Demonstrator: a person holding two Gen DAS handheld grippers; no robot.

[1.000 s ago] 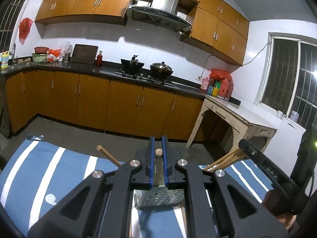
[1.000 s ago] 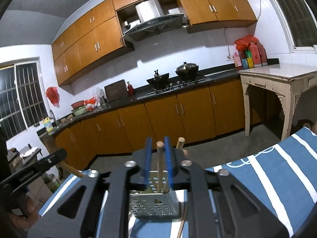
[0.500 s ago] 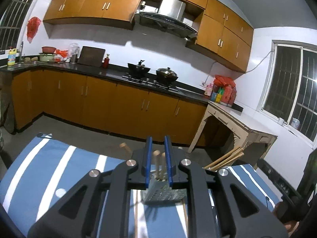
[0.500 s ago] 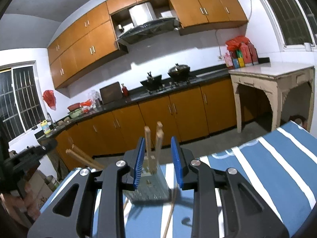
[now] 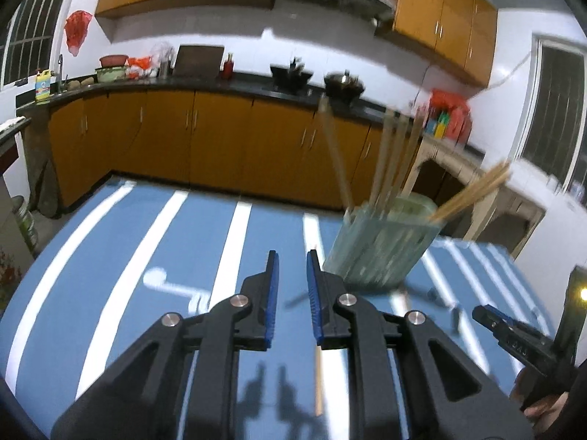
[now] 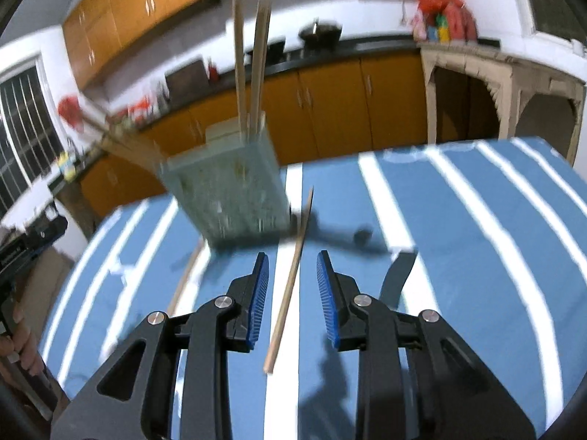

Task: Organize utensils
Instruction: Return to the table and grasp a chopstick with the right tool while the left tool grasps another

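A perforated metal utensil holder (image 5: 381,245) stands on the blue striped cloth, blurred, with several wooden chopsticks (image 5: 394,157) upright in it. It also shows in the right wrist view (image 6: 231,194). My left gripper (image 5: 292,286) is open and empty, left of the holder. My right gripper (image 6: 292,286) is open above a loose chopstick (image 6: 290,286) lying on the cloth between its fingers. Another loose chopstick (image 6: 185,278) lies left of it. A chopstick (image 5: 318,385) lies under my left gripper.
The blue cloth with white stripes (image 5: 146,256) covers the table. Its far edge drops to the kitchen floor. Kitchen cabinets (image 5: 220,139) and a pale side table (image 6: 506,84) stand beyond. The other handheld gripper shows at the right edge (image 5: 513,337).
Both grippers have opened, pulled back from the holder and tilted down toward the cloth. The chopsticks they held now stand in the holder.
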